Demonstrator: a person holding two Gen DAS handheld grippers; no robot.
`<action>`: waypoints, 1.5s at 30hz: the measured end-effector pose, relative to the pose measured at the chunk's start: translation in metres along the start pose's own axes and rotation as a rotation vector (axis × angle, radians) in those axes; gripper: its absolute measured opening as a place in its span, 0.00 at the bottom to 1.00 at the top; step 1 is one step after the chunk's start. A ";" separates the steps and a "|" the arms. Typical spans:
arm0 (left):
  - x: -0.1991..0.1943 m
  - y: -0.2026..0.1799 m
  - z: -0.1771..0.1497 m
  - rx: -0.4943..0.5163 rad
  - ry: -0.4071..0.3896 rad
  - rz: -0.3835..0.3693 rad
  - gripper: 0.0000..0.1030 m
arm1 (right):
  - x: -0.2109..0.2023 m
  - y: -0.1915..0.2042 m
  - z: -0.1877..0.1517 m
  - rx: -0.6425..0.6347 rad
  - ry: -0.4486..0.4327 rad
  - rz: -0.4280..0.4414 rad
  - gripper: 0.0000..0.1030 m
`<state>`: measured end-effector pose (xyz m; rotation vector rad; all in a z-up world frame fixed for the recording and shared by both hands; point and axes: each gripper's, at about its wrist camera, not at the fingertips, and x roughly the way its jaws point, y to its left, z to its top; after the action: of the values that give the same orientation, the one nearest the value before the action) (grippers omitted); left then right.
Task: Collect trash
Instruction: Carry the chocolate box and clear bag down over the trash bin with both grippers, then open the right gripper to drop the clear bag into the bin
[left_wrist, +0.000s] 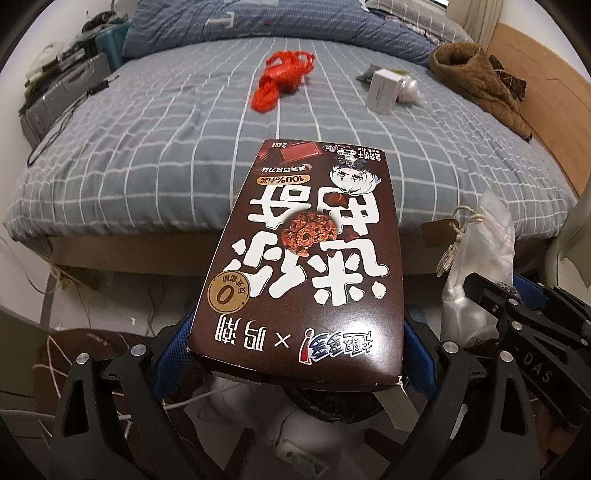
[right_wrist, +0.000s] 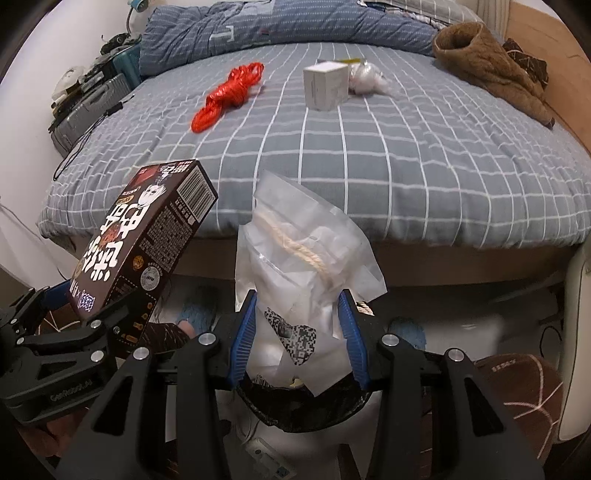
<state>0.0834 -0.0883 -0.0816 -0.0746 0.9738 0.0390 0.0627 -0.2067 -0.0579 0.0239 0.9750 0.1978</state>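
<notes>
Both grippers are hanging side by side just off the foot of the bed, each pointing steeply down.

Left gripper: its blue ribbed pads are pinching the sides of a glossy dark-brown cardboard cookie box, flat and rectangular, printed with large white characters and a cookie picture. The box is sticking out forward from the jaws, its far end over the bed edge, its near end open with a torn corner.

Right gripper: its jaws are standing narrow, pads pressing in on a crinkled frosted-plastic zip pouch. The pouch is translucent and soft, carrying a twisted cream twine cord and a black-and-white QR label. It is standing upright between the pads.

Directly under both grippers a round opening lined with a black plastic bag is showing; the bag rim looks wrinkled and shiny.

On the bed, a grey quilt with a white grid pattern is lying smooth. Resting on it, well apart from the grippers:
- a tangled bundle of shiny red plastic ribbon
- a small white cardboard box, matte and cuboid, standing on end
- a crumpled clear plastic wrapper touching the white box
- a fuzzy brown fleece garment heaped by the wooden side board.
</notes>
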 end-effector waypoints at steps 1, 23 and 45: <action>0.001 0.000 -0.001 0.000 0.003 0.000 0.89 | 0.003 0.000 -0.002 0.004 0.005 0.000 0.41; 0.067 0.003 -0.052 0.002 0.137 0.013 0.89 | 0.076 0.004 -0.048 -0.013 0.139 -0.023 0.41; 0.108 0.014 -0.054 -0.026 0.236 0.053 0.90 | 0.142 0.017 -0.043 -0.041 0.263 -0.026 0.48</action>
<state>0.0988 -0.0790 -0.2017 -0.0778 1.2111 0.0935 0.1018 -0.1675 -0.1966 -0.0534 1.2323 0.2003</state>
